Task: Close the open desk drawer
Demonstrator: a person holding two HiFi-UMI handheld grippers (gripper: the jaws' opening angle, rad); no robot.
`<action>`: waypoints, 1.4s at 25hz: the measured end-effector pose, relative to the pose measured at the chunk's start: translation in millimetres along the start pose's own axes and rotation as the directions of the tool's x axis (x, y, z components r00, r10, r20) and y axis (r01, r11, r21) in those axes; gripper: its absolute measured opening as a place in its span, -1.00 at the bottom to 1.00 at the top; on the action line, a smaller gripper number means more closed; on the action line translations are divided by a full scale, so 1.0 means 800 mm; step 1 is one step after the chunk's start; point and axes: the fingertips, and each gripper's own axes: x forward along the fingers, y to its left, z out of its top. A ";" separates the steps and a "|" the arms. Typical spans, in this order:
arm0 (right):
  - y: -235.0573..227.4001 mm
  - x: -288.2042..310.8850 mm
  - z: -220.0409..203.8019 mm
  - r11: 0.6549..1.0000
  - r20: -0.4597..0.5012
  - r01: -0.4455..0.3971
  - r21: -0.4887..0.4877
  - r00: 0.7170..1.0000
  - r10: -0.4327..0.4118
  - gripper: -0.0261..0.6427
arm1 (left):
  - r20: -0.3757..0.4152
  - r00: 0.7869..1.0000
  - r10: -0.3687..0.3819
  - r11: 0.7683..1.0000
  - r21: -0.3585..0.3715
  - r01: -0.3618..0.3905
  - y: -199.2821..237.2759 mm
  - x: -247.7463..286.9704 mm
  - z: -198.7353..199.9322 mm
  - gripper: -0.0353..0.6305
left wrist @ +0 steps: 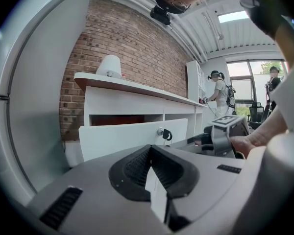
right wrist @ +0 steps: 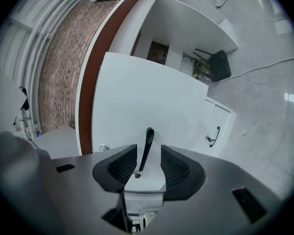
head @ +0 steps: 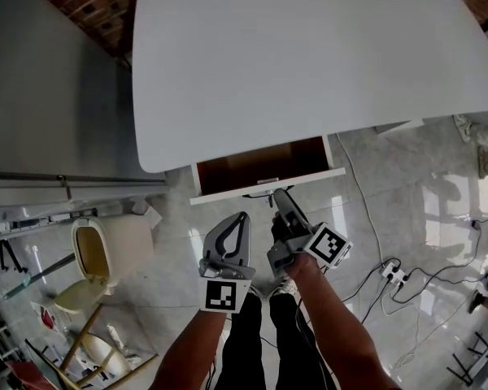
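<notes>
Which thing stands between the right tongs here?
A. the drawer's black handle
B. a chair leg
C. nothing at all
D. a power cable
A: in the right gripper view the black handle on the white drawer front stands between the open right tongs, and the pads are not pressing on it.

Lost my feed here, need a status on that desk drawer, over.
Left claw shut, empty. Right claw open, handle between its jaws, not gripped. Drawer open, not yet pushed in. Nothing seen blocking it.
</notes>
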 end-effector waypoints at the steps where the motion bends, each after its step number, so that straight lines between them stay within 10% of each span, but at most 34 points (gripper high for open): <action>1: 0.001 0.002 0.000 1.000 -0.005 -0.012 0.007 1.000 0.012 -0.52 | -0.003 1.000 0.001 1.000 -0.006 -0.001 -0.001 0.000 -0.001 -0.87; 35: 0.008 0.006 0.007 0.985 0.104 -0.135 0.109 0.987 0.124 -0.80 | -0.033 0.999 0.024 0.999 -0.044 -0.025 0.009 -0.002 -0.006 -0.87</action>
